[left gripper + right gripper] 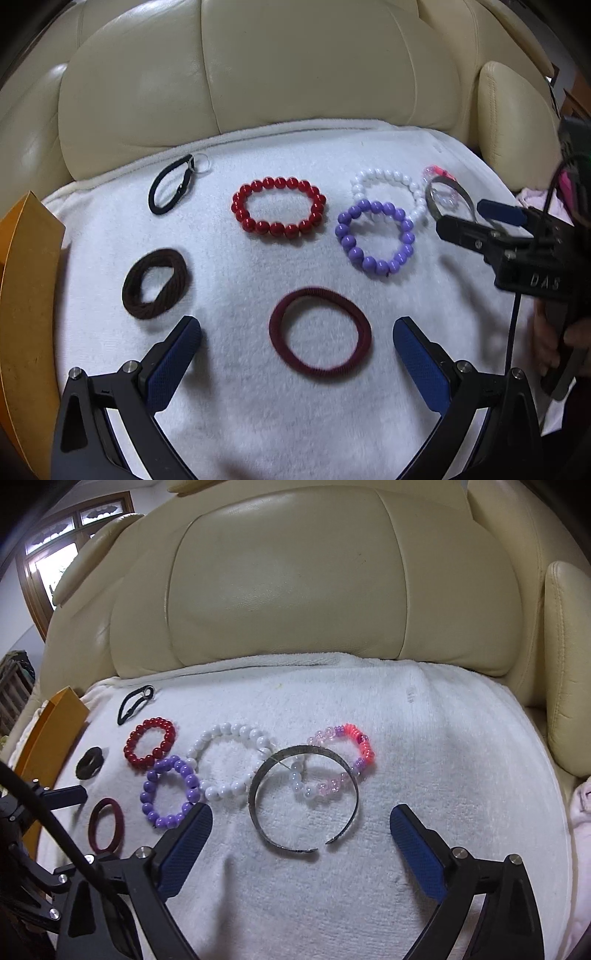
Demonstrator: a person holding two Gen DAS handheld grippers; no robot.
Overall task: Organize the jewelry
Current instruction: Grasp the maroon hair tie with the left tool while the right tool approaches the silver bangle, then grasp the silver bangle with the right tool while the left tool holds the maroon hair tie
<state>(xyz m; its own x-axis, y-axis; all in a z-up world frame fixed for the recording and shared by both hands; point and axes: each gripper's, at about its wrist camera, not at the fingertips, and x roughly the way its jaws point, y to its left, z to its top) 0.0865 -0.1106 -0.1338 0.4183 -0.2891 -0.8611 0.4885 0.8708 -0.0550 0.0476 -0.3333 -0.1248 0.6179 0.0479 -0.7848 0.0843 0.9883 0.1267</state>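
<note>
Jewelry lies on a white towel (258,406) on a cream leather seat. My left gripper (297,338) is open and straddles a maroon hair tie (275,338). Beyond it lie a red bead bracelet (236,206), a purple bead bracelet (341,236), a white bead bracelet (380,175), a brown hair tie (129,291) and a black hair tie (153,195). My right gripper (301,821) is open around a silver cuff bangle (255,801), which overlaps a pink bead bracelet (364,749). The right gripper also shows in the left wrist view (476,218).
An orange cardboard box (22,314) stands at the towel's left edge, also in the right wrist view (48,746). The seat back (288,583) rises behind the towel. An armrest (569,664) is at the right. A pink cloth (581,812) lies at the far right.
</note>
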